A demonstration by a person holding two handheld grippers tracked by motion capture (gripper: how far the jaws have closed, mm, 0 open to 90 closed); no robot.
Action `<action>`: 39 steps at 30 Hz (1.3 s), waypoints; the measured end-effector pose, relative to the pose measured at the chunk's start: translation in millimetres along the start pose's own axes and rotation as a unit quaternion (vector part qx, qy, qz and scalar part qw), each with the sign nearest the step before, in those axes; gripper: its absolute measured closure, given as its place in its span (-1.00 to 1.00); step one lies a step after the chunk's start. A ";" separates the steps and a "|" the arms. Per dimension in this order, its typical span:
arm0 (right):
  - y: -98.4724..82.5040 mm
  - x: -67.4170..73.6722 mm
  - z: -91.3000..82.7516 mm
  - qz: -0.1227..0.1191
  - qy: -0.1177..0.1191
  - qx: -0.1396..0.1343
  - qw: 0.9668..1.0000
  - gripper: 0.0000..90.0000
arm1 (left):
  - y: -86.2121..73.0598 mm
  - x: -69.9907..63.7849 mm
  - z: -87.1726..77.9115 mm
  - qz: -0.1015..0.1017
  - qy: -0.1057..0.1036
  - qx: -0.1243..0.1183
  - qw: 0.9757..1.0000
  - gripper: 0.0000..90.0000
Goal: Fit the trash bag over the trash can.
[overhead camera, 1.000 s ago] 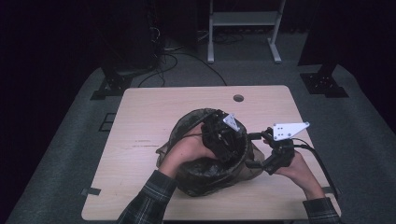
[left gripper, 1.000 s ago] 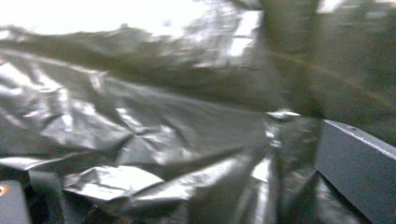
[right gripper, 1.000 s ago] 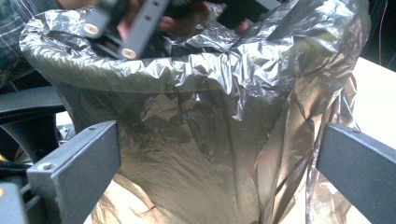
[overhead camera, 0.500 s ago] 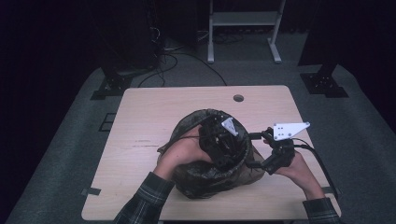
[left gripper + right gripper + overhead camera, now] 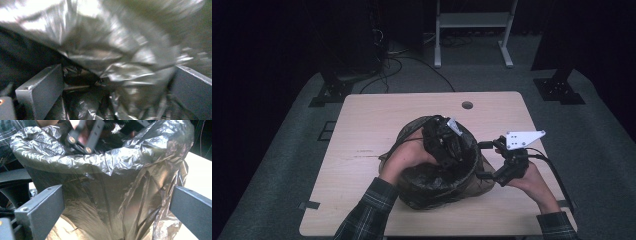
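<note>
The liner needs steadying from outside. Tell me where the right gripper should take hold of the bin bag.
Grip the folded-over rim of the bin bag from its right side: the right gripper already faces it with jaws open, and the doubled film bulges outward there.

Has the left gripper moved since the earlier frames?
Yes. The left gripper has gone deeper into the bag, slightly farther from the table hole.

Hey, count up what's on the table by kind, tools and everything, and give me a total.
Bin lined with a black plastic bag: 1
Hand-held grippers: 2, left hand-held gripper, right hand-held gripper
Total: 3
</note>
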State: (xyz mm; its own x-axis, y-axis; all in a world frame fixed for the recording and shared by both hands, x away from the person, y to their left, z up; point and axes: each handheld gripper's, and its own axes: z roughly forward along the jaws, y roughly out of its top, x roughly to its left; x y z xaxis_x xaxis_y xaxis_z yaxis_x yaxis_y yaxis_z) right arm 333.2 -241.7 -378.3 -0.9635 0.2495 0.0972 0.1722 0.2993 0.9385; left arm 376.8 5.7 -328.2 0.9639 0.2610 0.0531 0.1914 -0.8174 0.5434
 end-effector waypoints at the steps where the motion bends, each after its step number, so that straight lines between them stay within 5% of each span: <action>1: 0.0 0.0 -0.6 0.001 -0.001 0.000 1.000 -1.00 | 0.6 -1.2 -4.8 0.001 0.000 -0.010 1.000 -1.00; 4: 0.2 -0.3 -2.2 0.002 -0.003 0.000 1.000 -1.00 | 0.9 -3.2 -15.1 0.002 0.005 -0.030 1.000 -1.00; 8: 0.3 -0.9 -10.7 0.008 -0.013 -0.008 1.000 -1.00 | -4.8 -3.3 -45.7 -0.003 0.006 -0.095 0.995 -1.00; 14: -2.2 -1.7 -19.4 0.013 -0.024 -0.007 1.000 -1.00 | -15.7 -2.4 -69.9 -0.002 0.002 -0.130 0.992 -1.00; 22: -12.2 -2.3 -42.9 0.029 -0.057 -0.003 0.998 -1.00 | -49.3 -6.3 -106.3 -0.014 0.008 -0.198 0.980 -1.00; 25: -17.5 -1.2 -52.9 0.034 -0.075 0.001 0.997 -1.00 | -59.1 -8.1 -115.0 -0.017 0.018 -0.208 0.978 -1.00; 26: -19.6 -0.5 -56.2 0.035 -0.081 0.002 0.996 -1.00 | -70.1 -10.0 -123.3 -0.023 0.030 -0.220 0.975 -1.00; 28: -24.3 0.8 -62.7 0.037 -0.094 0.006 0.995 -1.00 | -75.8 -10.9 -127.2 -0.025 0.036 -0.223 0.974 -1.00; 29: -27.0 1.3 -65.7 0.038 -0.099 0.007 0.994 -1.00 | -86.7 -12.2 -134.0 -0.032 0.045 -0.233 0.971 -1.00; 31: -32.3 2.6 -71.7 0.044 -0.109 0.008 0.993 -1.00 | -97.2 -13.6 -139.6 -0.037 0.054 -0.240 0.969 -1.00; 35: -40.5 5.6 -80.0 0.051 -0.121 0.007 0.991 -1.00 | -113.6 -16.7 -145.1 -0.043 0.061 -0.246 0.966 -1.00; 36: -46.7 8.0 -84.9 0.056 -0.126 0.004 0.990 -1.00 | -126.0 -19.3 -146.6 -0.048 0.060 -0.254 0.964 -1.00; 39: -55.7 11.6 -89.8 0.061 -0.136 0.009 0.989 -1.00 | -146.0 -24.9 -145.5 -0.058 0.075 -0.254 0.963 -1.00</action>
State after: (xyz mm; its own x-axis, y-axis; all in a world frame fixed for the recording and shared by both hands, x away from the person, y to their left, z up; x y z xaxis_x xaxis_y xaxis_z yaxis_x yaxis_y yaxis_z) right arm 294.0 -338.2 -399.7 -0.8449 0.5226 0.1145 0.2895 0.2668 0.9192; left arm 297.9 193.3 -287.0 0.8968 0.4373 0.0679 0.1432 -0.4320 0.8904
